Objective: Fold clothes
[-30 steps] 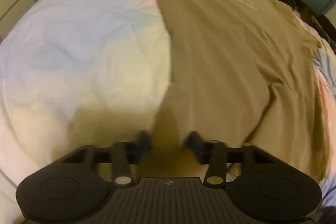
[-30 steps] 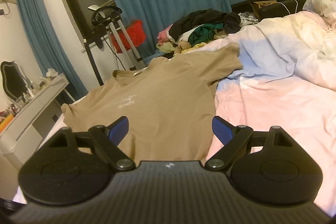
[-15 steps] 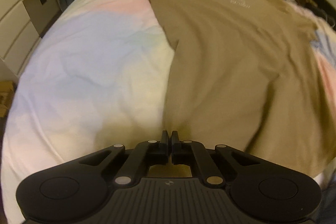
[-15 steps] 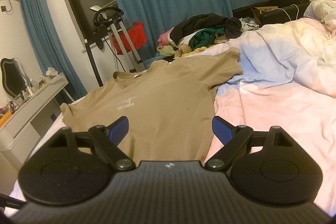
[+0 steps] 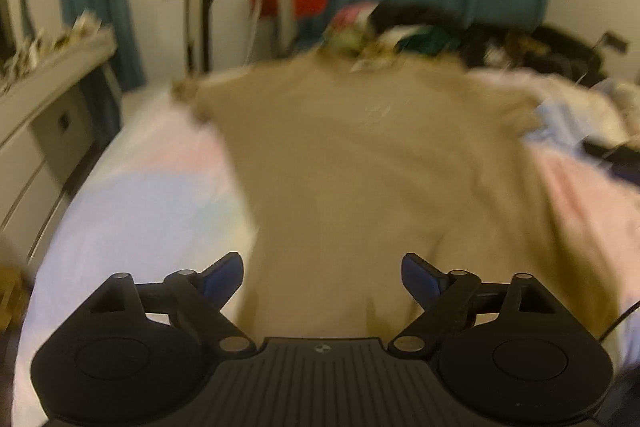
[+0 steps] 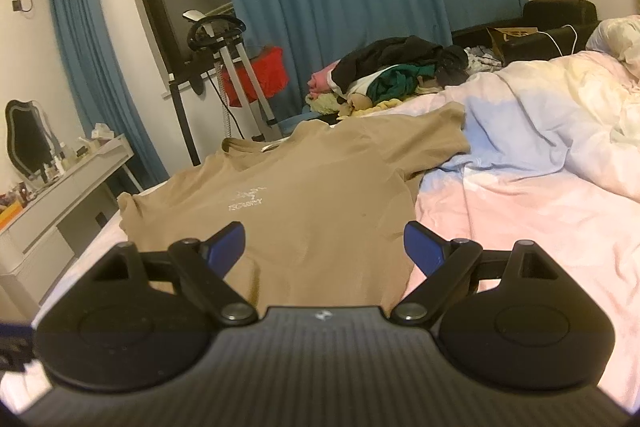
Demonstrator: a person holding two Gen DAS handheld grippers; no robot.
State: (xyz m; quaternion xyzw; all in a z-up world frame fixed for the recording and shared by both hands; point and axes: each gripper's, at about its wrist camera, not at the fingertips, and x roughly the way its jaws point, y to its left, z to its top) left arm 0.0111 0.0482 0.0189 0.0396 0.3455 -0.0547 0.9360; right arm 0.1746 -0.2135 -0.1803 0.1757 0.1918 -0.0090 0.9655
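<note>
Tan cotton T-shirt (image 6: 320,203) spread flat, print up, on pastel quilted bed (image 6: 520,195), ready for folding. Left gripper (image 5: 322,273), right gripper (image 6: 324,241) spread wide, holding nothing, above hem.

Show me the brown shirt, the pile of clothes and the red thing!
Shirt (image 6: 304,211): right wrist view, on its chest beside the pale print.
Pile of clothes (image 6: 392,71): right wrist view, on the dark garment on top.
Red thing (image 6: 260,75): right wrist view, its middle.
</note>
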